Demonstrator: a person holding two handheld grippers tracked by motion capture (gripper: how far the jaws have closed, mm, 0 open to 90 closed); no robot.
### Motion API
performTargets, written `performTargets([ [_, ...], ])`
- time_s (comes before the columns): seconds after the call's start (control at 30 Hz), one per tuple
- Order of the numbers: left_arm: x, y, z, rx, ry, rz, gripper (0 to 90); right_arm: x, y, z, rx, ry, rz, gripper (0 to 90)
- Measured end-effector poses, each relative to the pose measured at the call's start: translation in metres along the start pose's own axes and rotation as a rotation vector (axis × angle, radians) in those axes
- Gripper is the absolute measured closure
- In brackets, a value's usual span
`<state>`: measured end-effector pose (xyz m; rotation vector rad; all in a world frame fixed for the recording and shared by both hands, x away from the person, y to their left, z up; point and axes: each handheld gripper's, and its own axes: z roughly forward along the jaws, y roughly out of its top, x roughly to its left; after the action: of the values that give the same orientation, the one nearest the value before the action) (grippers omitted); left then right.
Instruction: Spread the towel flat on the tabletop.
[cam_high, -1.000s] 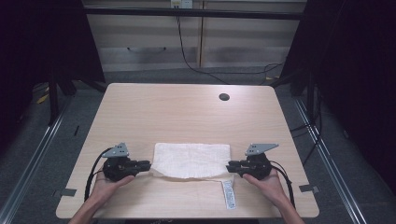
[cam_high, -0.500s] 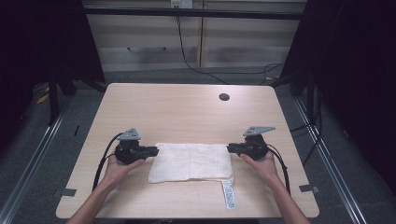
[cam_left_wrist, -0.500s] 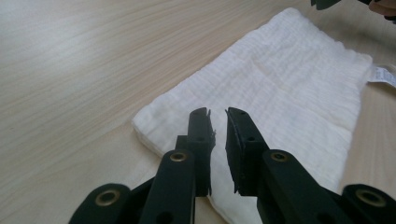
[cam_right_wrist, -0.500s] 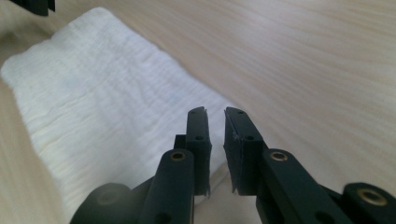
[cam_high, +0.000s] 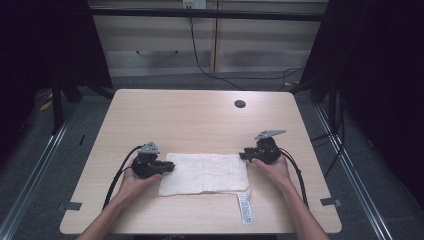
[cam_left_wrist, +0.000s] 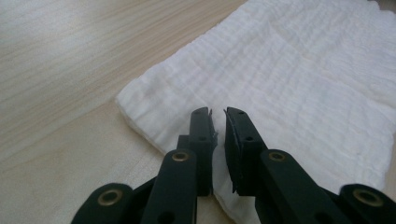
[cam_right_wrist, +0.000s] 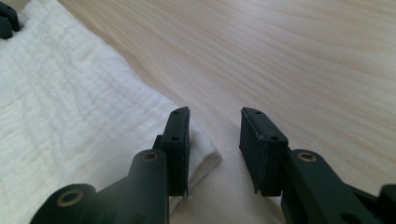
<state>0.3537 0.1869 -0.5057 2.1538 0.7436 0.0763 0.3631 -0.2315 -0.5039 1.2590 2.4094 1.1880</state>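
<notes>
White gauze-weave cloth (cam_high: 205, 173), folded to a flat rectangle, lies on the pale wood table (cam_high: 190, 120), toward the person's edge and roughly centred between the 2 hands. Left gripper (cam_high: 162, 167) sits at the cloth's left end, near its far corner; in the left gripper view (cam_left_wrist: 217, 122) its 2 black jaws stand over the fabric with a slim gap between them, having just been closing, and a thin fold of cloth may sit in that gap, though whether the pads actually pinch it cannot be told. Right gripper (cam_high: 243, 155) sits at the cloth's far right corner; in the right gripper view (cam_right_wrist: 214, 135) its jaws have just been opening and stand clearly apart, 1 jaw resting over the cloth's corner edge, the other over bare wood, nothing pressed between them. A narrow white label strip (cam_high: 244, 207) trails from the cloth's near right corner toward the table edge. A dark round hole (cam_high: 240, 104) marks the tabletop well beyond the cloth, to its far right. Black cables run from both grippers back along the forearms, away from the cloth.
</notes>
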Motion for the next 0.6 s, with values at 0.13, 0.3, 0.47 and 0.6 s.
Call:
performTargets([
  [0.13, -0.001, -0.004, -0.001, -0.013, -0.001, 0.001, 81.3, 0.002, 0.0, 0.001, 0.006, 0.011, -0.021, 62.4],
  [0.3, 0.0, -0.006, -0.003, -0.016, -0.013, -0.002, 81.3, 0.006, 0.0, 0.005, 0.023, 0.017, -0.03, 64.6],
  [0.47, -0.003, -0.01, -0.008, -0.006, -0.034, -0.016, 81.3, 0.009, 0.0, 0.007, 0.033, 0.057, -0.048, 81.5],
  [0.6, -0.011, -0.014, -0.014, 0.018, -0.038, -0.009, 81.1, 0.009, -0.001, 0.007, 0.031, 0.053, -0.03, 86.4],
])
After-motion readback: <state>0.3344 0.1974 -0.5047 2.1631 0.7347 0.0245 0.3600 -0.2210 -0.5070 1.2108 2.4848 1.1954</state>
